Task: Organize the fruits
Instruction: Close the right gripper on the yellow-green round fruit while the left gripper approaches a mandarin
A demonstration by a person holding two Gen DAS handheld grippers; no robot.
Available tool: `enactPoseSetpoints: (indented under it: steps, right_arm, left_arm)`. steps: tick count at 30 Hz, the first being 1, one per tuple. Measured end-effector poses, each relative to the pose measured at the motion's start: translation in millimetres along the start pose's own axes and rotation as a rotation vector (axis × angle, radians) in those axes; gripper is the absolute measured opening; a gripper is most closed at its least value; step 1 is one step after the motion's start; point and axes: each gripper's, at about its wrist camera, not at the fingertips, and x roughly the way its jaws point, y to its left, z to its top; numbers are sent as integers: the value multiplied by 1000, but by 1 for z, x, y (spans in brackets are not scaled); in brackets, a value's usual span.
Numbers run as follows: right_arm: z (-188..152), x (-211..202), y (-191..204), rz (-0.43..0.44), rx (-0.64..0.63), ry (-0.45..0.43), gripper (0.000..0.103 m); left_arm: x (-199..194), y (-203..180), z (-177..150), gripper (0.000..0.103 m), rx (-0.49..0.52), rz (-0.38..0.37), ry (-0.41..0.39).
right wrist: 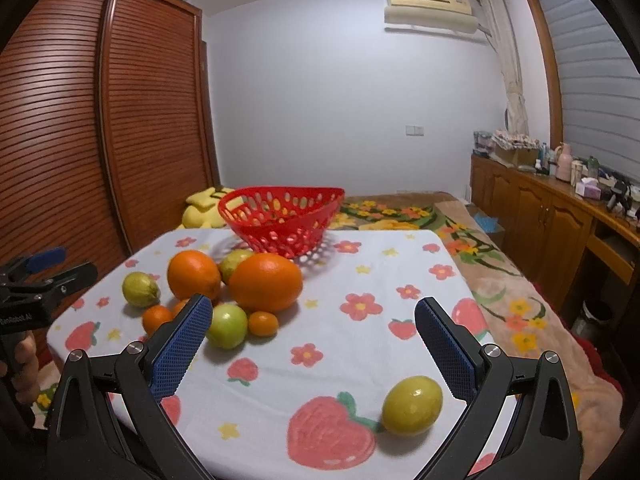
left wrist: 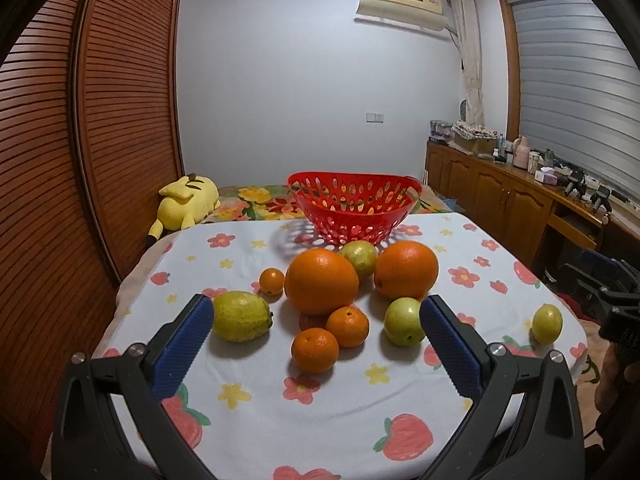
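A red perforated basket [left wrist: 354, 204] [right wrist: 280, 216] stands empty at the far side of the flowered tablecloth [left wrist: 280, 408]. In front of it lie two large oranges [left wrist: 321, 281] [left wrist: 406, 269], three small tangerines [left wrist: 315, 350], and several yellow-green fruits, one to the left [left wrist: 241, 315] and one near my right fingertip [left wrist: 403, 321]. My left gripper [left wrist: 316, 316] is open and empty, hovering before the pile. My right gripper [right wrist: 313, 318] is open and empty; a lone yellow-green fruit [right wrist: 412, 405] [left wrist: 547, 323] lies on the cloth just below and between its fingers.
A yellow plush toy [left wrist: 186, 204] lies behind the table on the left, by a wooden slatted wardrobe [left wrist: 120, 120]. A wooden sideboard [left wrist: 500, 196] with clutter runs along the right wall. A flowered bedspread [right wrist: 480, 256] lies right of the table.
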Motion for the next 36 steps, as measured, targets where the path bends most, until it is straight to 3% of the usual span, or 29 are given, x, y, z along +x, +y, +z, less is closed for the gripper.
enactPoseSetpoints:
  steps: [13, 23, 34, 36]
  right_arm:
    - [-23, 16, -45, -58, 4, 95, 98]
    - [-52, 43, -71, -82, 19, 249, 85]
    - [-68, 57, -80, -45, 55, 330, 72]
    - [-68, 57, -77, -19, 58, 330, 60]
  left_arm:
    - [28, 9, -15, 103, -4, -48, 78]
    - [43, 14, -24, 103, -15, -75, 123]
    - [78, 35, -40, 88, -60, -120, 225]
    - [82, 35, -42, 85, -57, -132, 238]
